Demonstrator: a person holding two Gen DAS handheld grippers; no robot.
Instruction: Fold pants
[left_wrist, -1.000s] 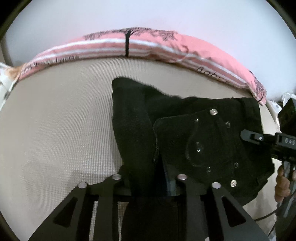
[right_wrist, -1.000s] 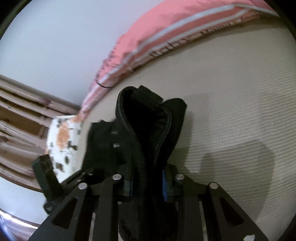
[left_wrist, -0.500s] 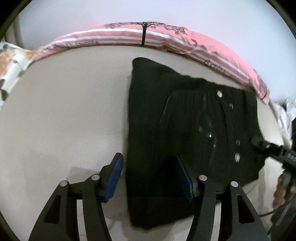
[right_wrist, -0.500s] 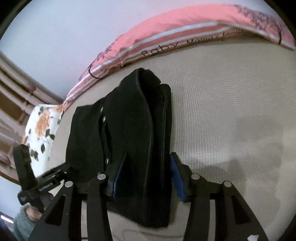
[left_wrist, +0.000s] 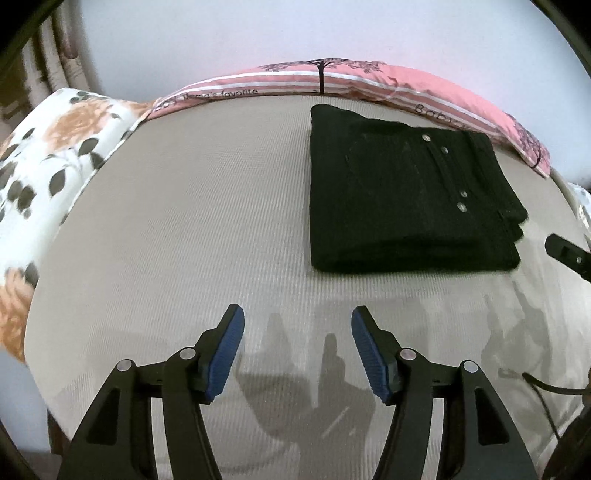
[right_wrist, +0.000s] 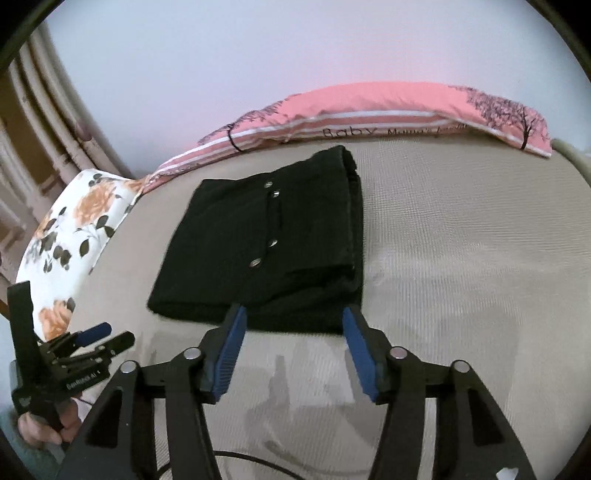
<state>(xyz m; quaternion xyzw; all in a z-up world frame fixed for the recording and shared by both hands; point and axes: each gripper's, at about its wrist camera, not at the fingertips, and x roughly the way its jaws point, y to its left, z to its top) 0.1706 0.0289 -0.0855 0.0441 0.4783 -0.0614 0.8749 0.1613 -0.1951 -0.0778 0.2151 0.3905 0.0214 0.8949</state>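
Observation:
The black pants lie folded into a flat rectangle on the beige mattress, metal studs facing up. They also show in the right wrist view. My left gripper is open and empty, held back from the pants over bare mattress. My right gripper is open and empty, its fingertips just short of the pants' near edge. The left gripper also appears in the right wrist view at the lower left, held by a hand.
A pink striped pillow runs along the far edge of the mattress. A floral pillow lies at the left. A black cable crosses the near mattress. The right gripper's tip shows at the right edge.
Both grippers let go of the pants and opened. They pulled back and up, leaving the folded pants lying flat on the mattress.

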